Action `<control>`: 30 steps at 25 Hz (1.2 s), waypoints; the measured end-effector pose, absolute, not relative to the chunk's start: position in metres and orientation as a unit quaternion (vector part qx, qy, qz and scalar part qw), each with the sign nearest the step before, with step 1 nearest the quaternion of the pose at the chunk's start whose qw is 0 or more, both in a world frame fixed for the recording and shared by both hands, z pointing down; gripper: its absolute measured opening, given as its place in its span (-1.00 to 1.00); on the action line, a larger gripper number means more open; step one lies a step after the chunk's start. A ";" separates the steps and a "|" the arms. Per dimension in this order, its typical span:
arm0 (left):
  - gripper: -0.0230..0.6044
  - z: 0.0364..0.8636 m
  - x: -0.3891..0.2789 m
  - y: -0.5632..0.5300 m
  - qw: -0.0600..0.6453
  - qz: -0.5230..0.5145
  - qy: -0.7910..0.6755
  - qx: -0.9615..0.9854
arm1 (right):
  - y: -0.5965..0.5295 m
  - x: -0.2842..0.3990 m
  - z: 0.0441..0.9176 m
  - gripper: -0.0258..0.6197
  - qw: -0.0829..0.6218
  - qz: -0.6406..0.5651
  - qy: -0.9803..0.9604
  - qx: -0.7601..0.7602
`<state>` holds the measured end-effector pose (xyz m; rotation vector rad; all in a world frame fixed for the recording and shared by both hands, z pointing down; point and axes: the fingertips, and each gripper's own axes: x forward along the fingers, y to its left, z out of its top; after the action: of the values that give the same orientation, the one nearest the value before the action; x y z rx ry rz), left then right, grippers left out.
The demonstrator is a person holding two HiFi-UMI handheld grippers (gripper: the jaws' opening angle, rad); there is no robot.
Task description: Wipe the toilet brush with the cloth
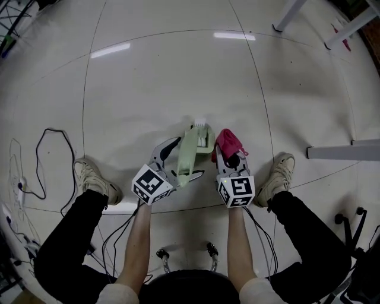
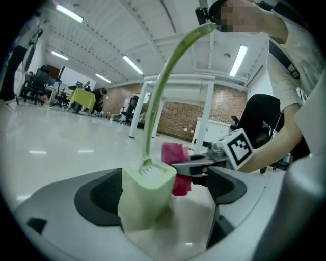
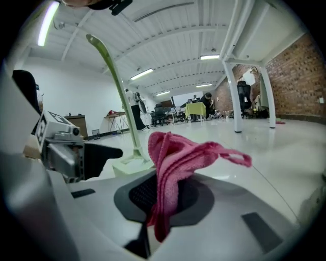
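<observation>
A pale green toilet brush stands in its green holder [image 1: 202,138] on the floor, its handle [image 1: 189,159] rising towards me. In the left gripper view the holder [image 2: 145,199] sits between the jaws, against the left pad [image 2: 97,199] and apart from the right one. My left gripper [image 1: 181,160] [image 2: 165,193] is open around it. My right gripper [image 1: 228,153] [image 3: 163,204] is shut on a pink cloth [image 1: 228,141] [image 3: 175,158], which hangs up out of the jaws just right of the holder [image 3: 131,165]. The cloth [image 2: 175,168] is close beside the holder.
My shoes [image 1: 95,178] [image 1: 278,173] flank the grippers on a glossy white floor. A black cable [image 1: 41,160] loops at the left. White table legs [image 1: 344,151] [image 1: 291,15] stand at the right and top right. A chair base [image 1: 350,222] is at the lower right.
</observation>
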<state>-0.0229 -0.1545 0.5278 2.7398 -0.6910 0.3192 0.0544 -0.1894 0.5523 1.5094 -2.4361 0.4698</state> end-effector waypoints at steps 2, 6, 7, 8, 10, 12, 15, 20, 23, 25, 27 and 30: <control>0.67 0.523 -0.027 -0.175 0.129 0.122 -0.233 0.956 | -0.171 0.053 0.549 -0.82 0.106 0.175 -0.825 0.526; 0.67 0.516 -0.026 -0.206 0.128 0.114 -0.212 0.962 | -0.133 0.038 0.566 -0.82 0.090 0.232 -0.812 0.528; 0.67 0.516 -0.024 -0.208 0.132 0.107 -0.208 0.963 | -0.125 0.033 0.571 -0.82 0.086 0.246 -0.811 0.524; 0.67 0.517 -0.022 -0.208 0.136 0.107 -0.201 0.964 | -0.121 0.027 0.576 -0.82 0.083 0.255 -0.813 0.517; 0.67 0.524 -0.014 -0.201 0.140 0.117 -0.180 0.967 | -0.120 0.017 0.580 -0.82 0.081 0.256 -0.821 0.503; 0.67 0.528 -0.009 -0.191 0.143 0.122 -0.164 0.968 | -0.129 0.012 0.579 -0.82 0.081 0.246 -0.829 0.496; 0.67 0.529 -0.011 -0.179 0.148 0.112 -0.173 0.967 | -0.150 0.019 0.578 -0.82 0.085 0.229 -0.830 0.502; 0.67 0.527 -0.002 -0.147 0.172 0.108 -0.157 0.966 | -0.189 0.050 0.578 -0.82 0.107 0.187 -0.836 0.504; 0.67 0.526 0.003 -0.133 0.190 0.091 -0.162 0.964 | -0.215 0.057 0.575 -0.82 0.124 0.156 -0.852 0.485; 0.67 0.524 0.003 -0.129 0.199 0.081 -0.170 0.962 | -0.232 0.058 0.575 -0.82 0.133 0.146 -0.863 0.464; 0.67 0.523 0.004 -0.127 0.204 0.078 -0.174 0.960 | -0.241 0.056 0.577 -0.82 0.145 0.144 -0.875 0.440; 0.67 0.523 0.005 -0.125 0.206 0.081 -0.175 0.959 | -0.234 0.050 0.577 -0.82 0.151 0.146 -0.882 0.421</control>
<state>0.0046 -0.1254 0.5229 2.6736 -0.4891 0.2251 0.0502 -0.2339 0.5766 1.2103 -2.5332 0.4197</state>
